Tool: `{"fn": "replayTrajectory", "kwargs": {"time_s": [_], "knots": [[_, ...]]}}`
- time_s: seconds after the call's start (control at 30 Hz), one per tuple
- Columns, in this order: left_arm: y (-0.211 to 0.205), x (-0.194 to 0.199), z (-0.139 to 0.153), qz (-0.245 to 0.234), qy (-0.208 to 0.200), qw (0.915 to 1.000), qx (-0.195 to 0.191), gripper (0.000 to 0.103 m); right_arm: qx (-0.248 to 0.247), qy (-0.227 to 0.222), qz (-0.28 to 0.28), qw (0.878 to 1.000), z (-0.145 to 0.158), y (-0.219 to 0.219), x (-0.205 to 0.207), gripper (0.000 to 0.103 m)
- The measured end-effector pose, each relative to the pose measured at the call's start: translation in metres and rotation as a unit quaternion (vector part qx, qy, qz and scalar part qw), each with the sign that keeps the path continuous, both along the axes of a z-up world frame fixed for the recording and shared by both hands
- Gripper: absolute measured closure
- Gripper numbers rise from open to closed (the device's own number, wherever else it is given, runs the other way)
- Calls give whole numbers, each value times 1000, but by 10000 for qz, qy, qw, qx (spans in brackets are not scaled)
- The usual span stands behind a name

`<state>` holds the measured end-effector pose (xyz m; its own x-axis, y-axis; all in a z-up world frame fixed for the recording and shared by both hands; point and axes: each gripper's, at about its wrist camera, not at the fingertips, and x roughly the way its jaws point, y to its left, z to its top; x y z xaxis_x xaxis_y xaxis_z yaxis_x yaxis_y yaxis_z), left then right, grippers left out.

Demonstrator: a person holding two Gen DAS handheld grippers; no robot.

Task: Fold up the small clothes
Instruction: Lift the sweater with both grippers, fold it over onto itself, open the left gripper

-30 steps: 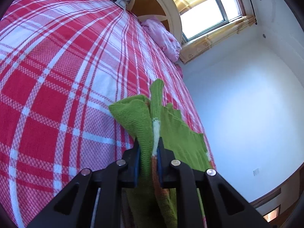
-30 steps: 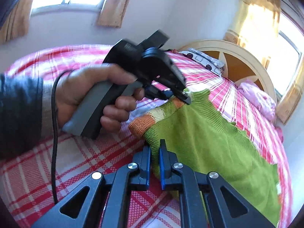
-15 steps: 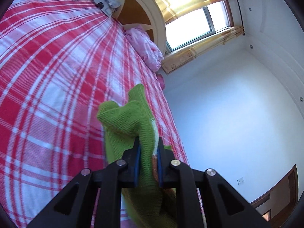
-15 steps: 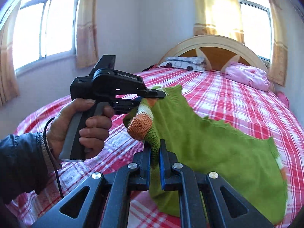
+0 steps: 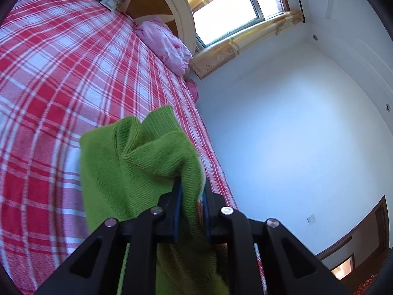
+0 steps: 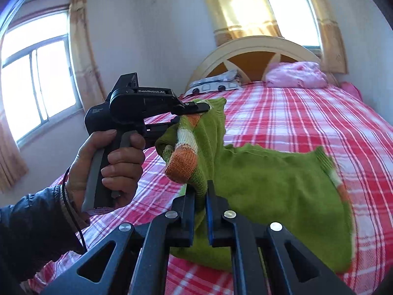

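Note:
A small green knitted sweater [image 6: 270, 174] with orange and white cuff bands hangs lifted above the red plaid bed [image 6: 319, 118]. My right gripper [image 6: 201, 191] is shut on a fold of the sweater near its orange cuff. My left gripper [image 5: 192, 189] is shut on another bunched part of the same sweater [image 5: 127, 169]; it also shows in the right wrist view [image 6: 196, 109], held by a hand, pinching the sweater's upper edge. The sweater's lower part drapes toward the bed at right.
A pink pillow [image 6: 297, 75] and a patterned pillow [image 6: 216, 86] lie at the cream headboard [image 6: 258, 46]. Windows with yellow curtains stand behind and to the left. A white wall [image 5: 294, 135] runs close along the bed's far side.
Both grippers have risen and tilted with the sweater, lifting more of it off the bed. The sweater has bunched more around the left gripper.

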<state>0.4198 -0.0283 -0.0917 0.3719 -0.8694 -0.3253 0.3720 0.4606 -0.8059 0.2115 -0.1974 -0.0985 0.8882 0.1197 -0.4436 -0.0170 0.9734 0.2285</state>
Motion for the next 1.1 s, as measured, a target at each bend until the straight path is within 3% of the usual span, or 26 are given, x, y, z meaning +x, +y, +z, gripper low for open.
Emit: {"fn": "replayTrajectory", "kwargs": {"time_s": [0.53, 0.7, 0.97, 1.1], "knots": [[-122, -3, -11, -773, -4, 9945, 714, 88, 660, 371, -589, 9954, -18, -97, -50, 96], [-151, -8, -19, -942, 65, 9907, 983, 88, 1099, 625, -797, 9888, -37, -123, -61, 96], [-191, -18, -31, -1129, -181, 9797, 1646, 88, 1747, 919, -1040, 9748, -68, -151, -71, 96], [-203, -22, -37, -1158, -272, 9764, 1805, 88, 1807, 965, -1148, 9720, -74, -157, -73, 96]]}}
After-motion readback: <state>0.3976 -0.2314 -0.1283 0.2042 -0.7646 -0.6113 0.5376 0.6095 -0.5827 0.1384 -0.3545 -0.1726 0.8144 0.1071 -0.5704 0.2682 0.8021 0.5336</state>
